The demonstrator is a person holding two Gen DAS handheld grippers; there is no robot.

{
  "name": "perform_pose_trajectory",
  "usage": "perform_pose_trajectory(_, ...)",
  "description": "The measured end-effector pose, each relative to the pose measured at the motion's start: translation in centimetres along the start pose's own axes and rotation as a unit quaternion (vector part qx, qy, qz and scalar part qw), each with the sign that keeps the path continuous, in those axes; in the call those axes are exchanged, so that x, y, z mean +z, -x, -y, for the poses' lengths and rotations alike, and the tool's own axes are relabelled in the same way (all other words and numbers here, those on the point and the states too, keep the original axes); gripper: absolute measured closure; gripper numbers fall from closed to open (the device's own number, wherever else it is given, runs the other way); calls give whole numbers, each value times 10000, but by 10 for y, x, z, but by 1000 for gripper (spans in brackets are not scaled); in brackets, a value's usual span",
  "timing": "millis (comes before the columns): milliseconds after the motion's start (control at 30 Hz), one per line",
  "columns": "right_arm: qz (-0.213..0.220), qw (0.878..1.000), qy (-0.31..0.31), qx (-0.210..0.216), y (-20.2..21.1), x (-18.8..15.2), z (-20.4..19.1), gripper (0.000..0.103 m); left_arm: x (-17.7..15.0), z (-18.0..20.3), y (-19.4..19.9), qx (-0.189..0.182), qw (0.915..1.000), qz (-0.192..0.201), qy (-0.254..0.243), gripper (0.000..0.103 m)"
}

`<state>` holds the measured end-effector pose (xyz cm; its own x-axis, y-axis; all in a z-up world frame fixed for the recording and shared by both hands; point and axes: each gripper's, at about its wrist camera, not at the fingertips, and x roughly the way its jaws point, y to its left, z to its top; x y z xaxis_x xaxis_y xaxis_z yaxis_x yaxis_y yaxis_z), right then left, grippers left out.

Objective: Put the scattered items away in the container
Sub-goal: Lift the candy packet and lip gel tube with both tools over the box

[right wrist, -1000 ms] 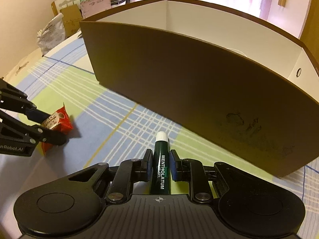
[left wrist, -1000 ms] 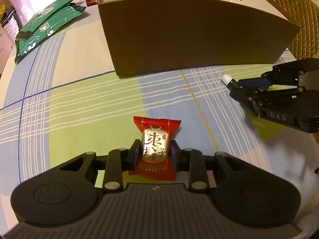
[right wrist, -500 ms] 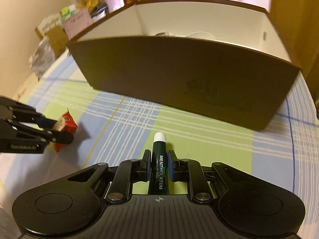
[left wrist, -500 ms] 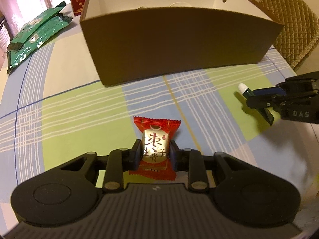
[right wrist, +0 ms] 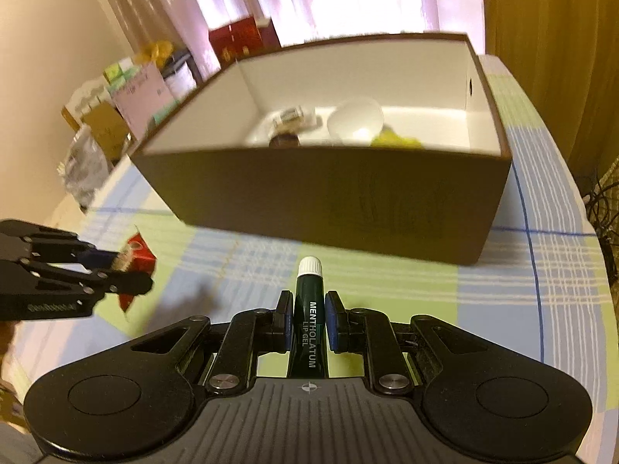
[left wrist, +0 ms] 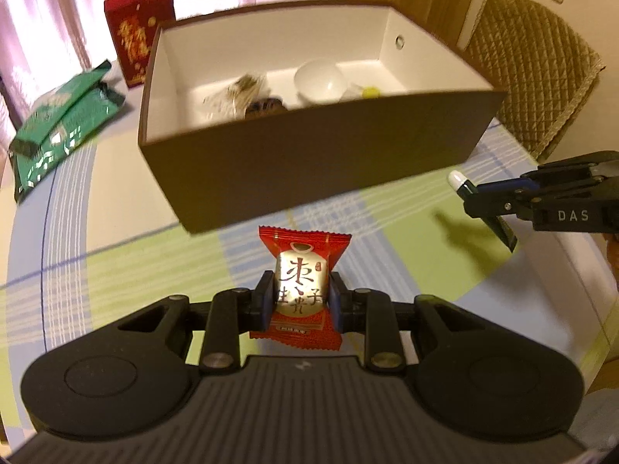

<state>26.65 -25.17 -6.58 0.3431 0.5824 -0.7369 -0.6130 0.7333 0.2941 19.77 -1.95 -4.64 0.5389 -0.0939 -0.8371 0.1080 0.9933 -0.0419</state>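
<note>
height: both my grippers are up higher now
box [left wrist: 309, 162]: I see inside it now, bowl [left wrist: 320, 79] and bits

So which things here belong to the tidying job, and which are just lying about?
Part of the job:
- red candy packet, held in the left tool
- lip gel tube, held in the right tool
- brown box, already holding a white bowl and other small items

Just lying about:
- green foil bags
- red gift box
- quilted chair
</note>
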Motion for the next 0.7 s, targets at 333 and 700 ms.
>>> perform_pose_trajectory(333,549,9984,50,134,29,38,-5,83,40,-1,23,63,9980,531,-333,80)
perform_pose_trajectory(700,1164,9932,-47,74,47,94,11,83,96,-6,31,96,9921,1002,-743,79)
